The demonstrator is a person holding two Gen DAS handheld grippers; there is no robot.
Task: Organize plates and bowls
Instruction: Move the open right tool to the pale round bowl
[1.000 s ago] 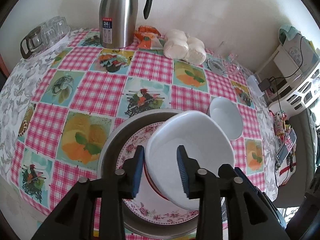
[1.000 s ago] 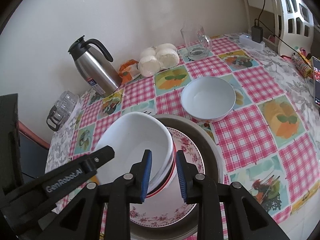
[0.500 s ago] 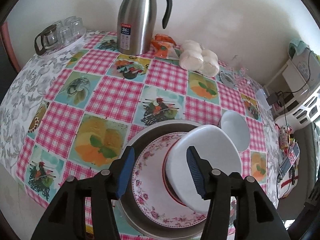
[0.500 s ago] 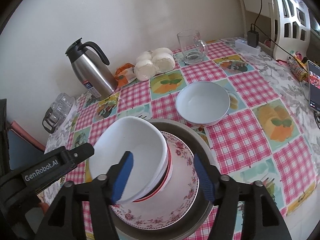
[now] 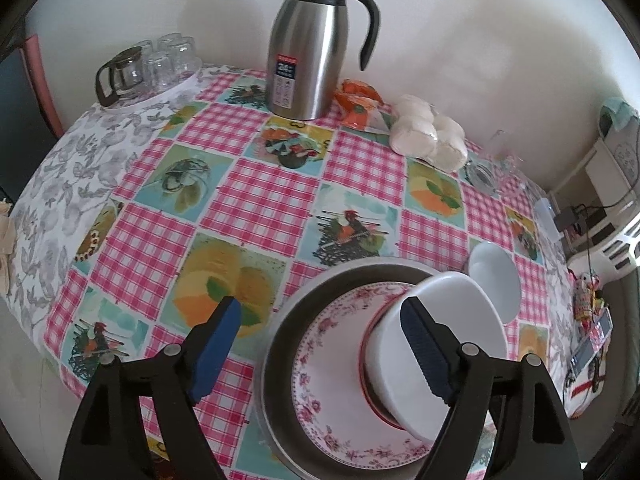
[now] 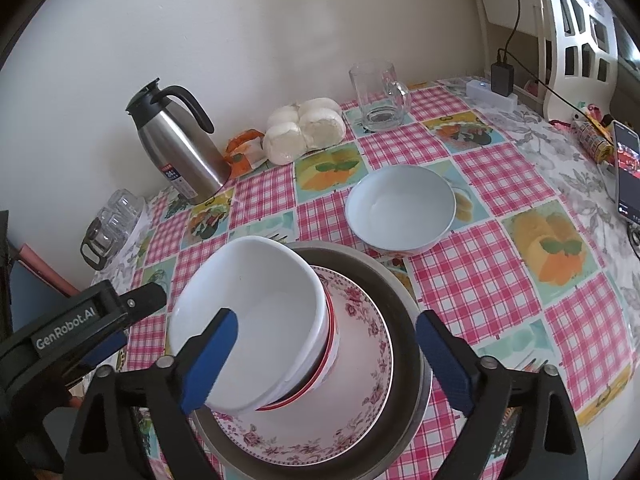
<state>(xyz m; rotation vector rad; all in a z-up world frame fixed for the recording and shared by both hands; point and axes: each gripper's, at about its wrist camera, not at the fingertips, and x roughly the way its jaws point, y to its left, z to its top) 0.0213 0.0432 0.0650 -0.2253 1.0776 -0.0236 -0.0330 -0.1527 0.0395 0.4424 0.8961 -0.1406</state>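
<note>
A stack of white bowls with a red-rimmed one underneath stands on a floral plate, which lies in a grey metal pan. The stack, plate and pan also show in the left wrist view. A separate white bowl sits on the tablecloth behind the pan; it shows in the left wrist view too. My left gripper is open and empty above the pan's left side. My right gripper is open and empty, straddling the stack. The left gripper's body shows at the left.
A steel thermos jug, orange packet, wrapped white buns and a glass mug stand along the back wall. A glass pot and cups sit at the far left. A phone lies at the right edge.
Both grippers have opened wide, let go of the white bowl stack and pulled back and up. The stack now rests on the floral plate.
</note>
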